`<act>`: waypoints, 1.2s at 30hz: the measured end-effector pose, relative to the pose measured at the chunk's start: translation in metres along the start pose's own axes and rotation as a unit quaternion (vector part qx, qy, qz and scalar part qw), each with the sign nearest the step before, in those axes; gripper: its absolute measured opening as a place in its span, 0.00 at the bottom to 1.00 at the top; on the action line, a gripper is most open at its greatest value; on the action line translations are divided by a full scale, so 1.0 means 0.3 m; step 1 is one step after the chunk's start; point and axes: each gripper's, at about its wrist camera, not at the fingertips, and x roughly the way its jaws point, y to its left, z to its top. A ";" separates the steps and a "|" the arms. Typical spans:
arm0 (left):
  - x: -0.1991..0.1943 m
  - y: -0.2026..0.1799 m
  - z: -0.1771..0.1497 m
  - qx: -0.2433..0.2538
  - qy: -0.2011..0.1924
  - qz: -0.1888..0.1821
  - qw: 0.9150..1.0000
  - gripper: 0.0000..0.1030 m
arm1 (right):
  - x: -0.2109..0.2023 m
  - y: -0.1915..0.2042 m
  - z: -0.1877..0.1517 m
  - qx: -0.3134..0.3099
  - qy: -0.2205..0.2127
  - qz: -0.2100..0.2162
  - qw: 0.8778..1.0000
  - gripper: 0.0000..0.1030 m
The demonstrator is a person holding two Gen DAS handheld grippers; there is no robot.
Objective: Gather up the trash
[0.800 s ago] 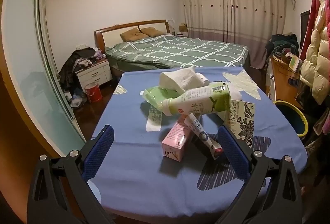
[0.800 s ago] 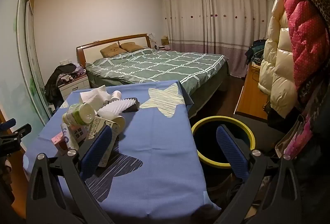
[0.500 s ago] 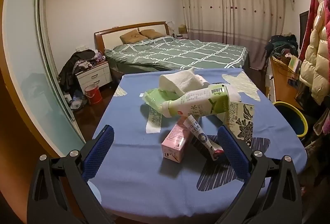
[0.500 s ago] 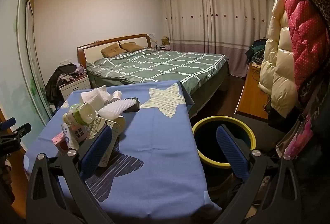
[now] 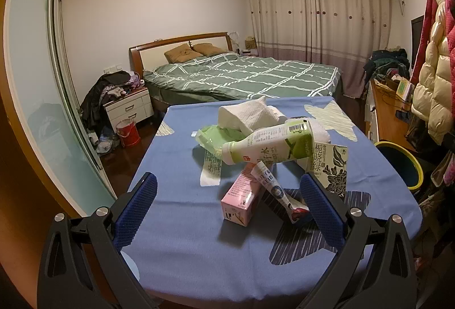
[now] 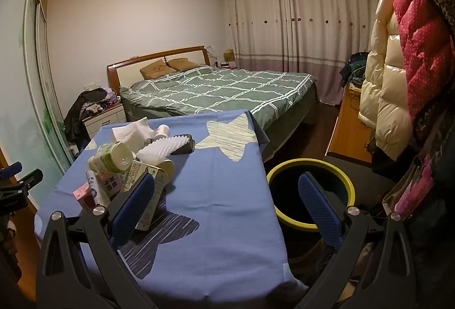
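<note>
Your left gripper (image 5: 227, 192) hangs over the near edge of the table (image 5: 182, 246), which wears a blue cloth with star prints, and its jaws stand wide with nothing pressed between the pads. The trash sits in 1 pile just ahead of it: a green-and-white bottle (image 5: 270, 145) lies on its side across the top, resting on a pink carton (image 5: 241, 198) and a white tube (image 5: 277, 191). Beside them stands a black-and-white floral carton (image 5: 331, 167), and behind lie a green wipes pack (image 5: 219, 135) and crumpled white paper towel (image 5: 247, 117).

Your right gripper (image 6: 226, 195) is spread wide too and holds nothing. Its left finger sits in front of the pile, and its right finger is seen against the yellow-rimmed bin (image 6: 311, 194), which stands on the floor just beside the table's right edge. A green checked bed (image 6: 221, 90) fills the room behind.
</note>
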 end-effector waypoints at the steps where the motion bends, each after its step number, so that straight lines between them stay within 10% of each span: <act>1: 0.000 0.000 0.000 0.000 0.000 0.001 1.000 0.96 | 0.000 -0.002 0.001 0.000 0.000 0.000 1.000 0.94; 36: 0.009 -0.016 0.001 0.004 -0.004 -0.005 1.000 0.96 | 0.009 -0.008 0.000 0.005 0.001 0.003 1.000 0.94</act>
